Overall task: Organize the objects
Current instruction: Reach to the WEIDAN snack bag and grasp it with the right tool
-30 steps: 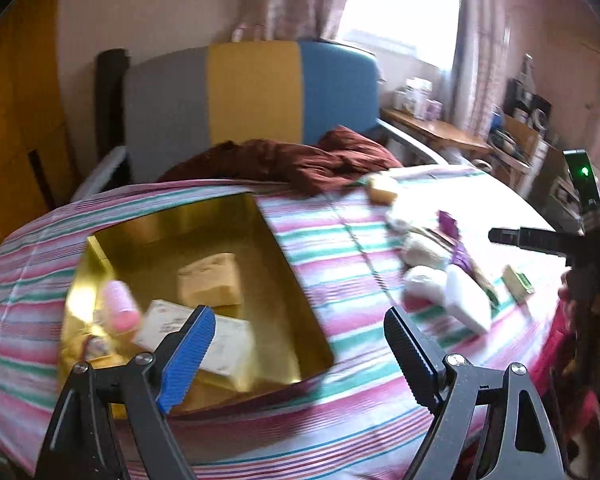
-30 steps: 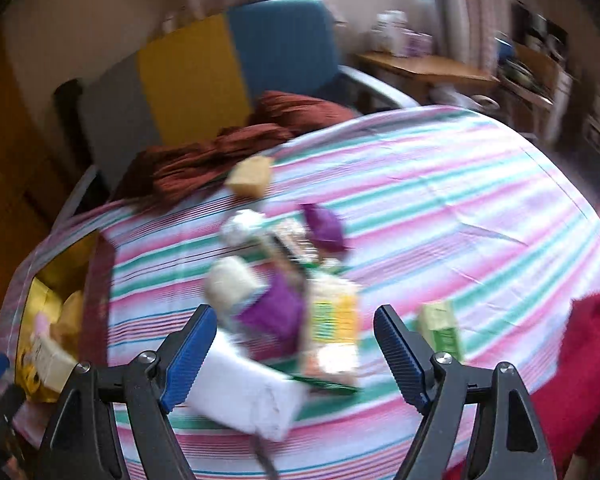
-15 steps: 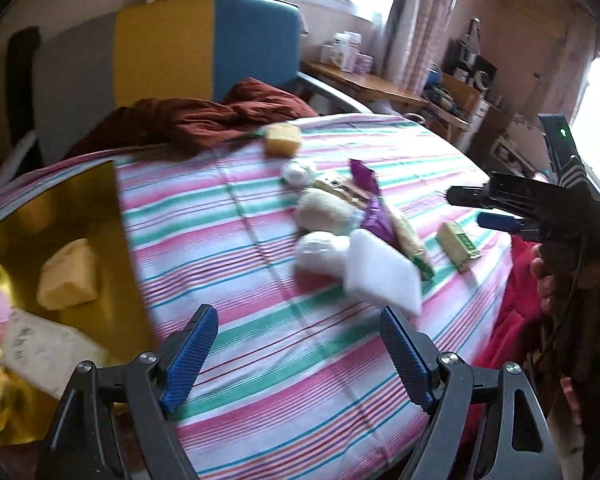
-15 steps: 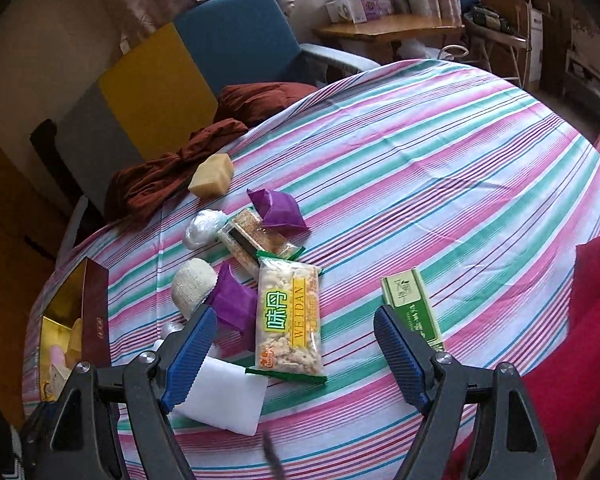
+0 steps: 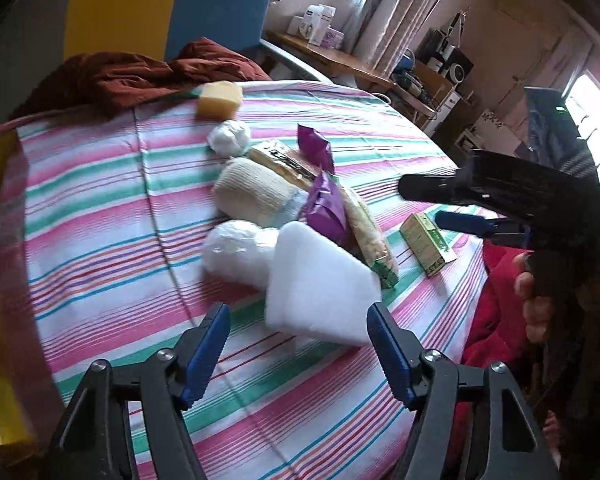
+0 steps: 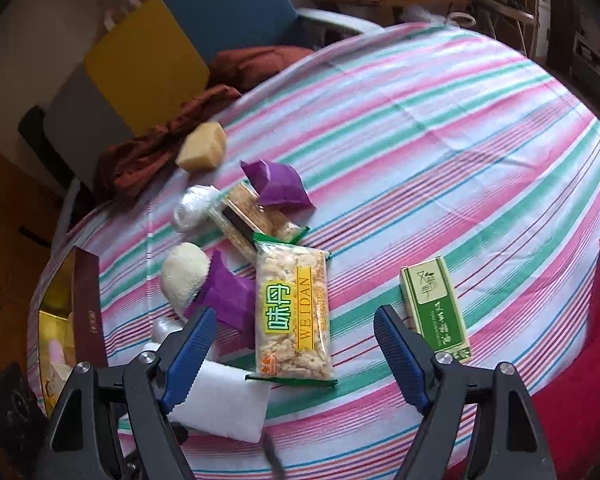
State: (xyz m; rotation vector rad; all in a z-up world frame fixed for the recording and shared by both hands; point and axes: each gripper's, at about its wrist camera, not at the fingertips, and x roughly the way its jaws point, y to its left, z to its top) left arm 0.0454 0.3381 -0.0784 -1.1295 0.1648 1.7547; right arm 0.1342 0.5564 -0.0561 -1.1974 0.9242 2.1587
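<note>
White rectangular foam sponge [image 5: 320, 280] lies near table's [image 5: 100, 200] front edge, just ahead of left gripper [image 5: 298, 340], jaws narrowing, empty; right gripper [image 6: 294, 346] wide, empty; risk: pads snag wrapped white ball [image 5: 236, 248] touching it.

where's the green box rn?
The green box lies flat on the striped tablecloth, apart to the right of the WEIDAN snack pack, just past the right gripper's right finger.
</note>
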